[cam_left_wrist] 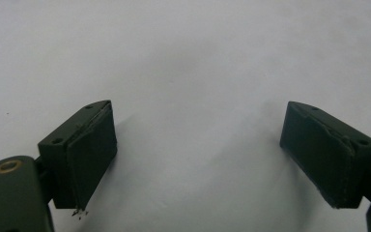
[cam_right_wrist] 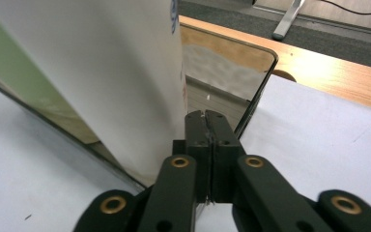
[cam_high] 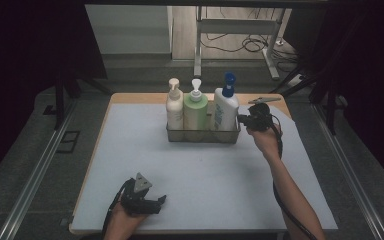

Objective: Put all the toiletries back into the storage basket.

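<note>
High view: tabletop (cam_high: 130,165), clear tray (cam_high: 203,135) at back with three pump bottles; white bottle (cam_high: 225,112) rightmost. Right gripper (cam_high: 241,120) pinched together on tray's end wall, contact partly hidden by the bottle. Left gripper (cam_high: 162,200) apart, empty, near front edge.

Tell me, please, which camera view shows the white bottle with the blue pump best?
The high view: the white bottle with the blue pump stands whole in the tray. The right gripper view gives just its white side up close; the left gripper view faces the table.

The white bottle (cam_right_wrist: 101,72) runs off the top edge beside the tray (cam_right_wrist: 251,96); its label is unreadable.
</note>
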A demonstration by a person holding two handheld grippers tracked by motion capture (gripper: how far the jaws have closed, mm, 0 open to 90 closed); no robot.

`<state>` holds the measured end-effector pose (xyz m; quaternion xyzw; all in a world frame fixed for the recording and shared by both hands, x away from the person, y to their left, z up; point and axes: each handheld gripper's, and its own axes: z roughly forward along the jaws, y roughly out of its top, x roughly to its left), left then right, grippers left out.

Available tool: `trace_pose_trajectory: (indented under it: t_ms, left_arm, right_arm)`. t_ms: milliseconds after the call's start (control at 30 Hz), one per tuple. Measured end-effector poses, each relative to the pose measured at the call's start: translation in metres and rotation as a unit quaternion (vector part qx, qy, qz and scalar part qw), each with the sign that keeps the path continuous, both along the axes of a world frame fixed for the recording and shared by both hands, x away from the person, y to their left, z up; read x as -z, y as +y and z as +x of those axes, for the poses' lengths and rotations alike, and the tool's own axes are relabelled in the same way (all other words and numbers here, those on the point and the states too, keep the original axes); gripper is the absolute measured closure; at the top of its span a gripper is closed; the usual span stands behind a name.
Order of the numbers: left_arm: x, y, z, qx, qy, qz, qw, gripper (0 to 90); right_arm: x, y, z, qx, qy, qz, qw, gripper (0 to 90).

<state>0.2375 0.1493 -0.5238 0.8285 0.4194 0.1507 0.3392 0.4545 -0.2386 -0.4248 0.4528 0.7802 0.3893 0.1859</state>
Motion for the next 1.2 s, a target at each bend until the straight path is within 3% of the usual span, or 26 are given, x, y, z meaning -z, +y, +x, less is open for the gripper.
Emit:
trace_pose_trajectory:
  t_ms: [500, 1200]
  left_arm:
    - [0.0, 0.0, 0.0, 0.0, 0.0, 0.0, 1.0, 12.6]
    - [0.0, 0.0, 0.0, 0.0, 0.0, -0.001, 1.0, 12.6]
  right_arm:
    - [0.012, 0.002, 0.016, 0.005, 0.015, 0.015, 0.9998, 89.5]
    - [0.026, 0.01, 0.017, 0.001, 0.033, 0.017, 0.9993, 89.5]
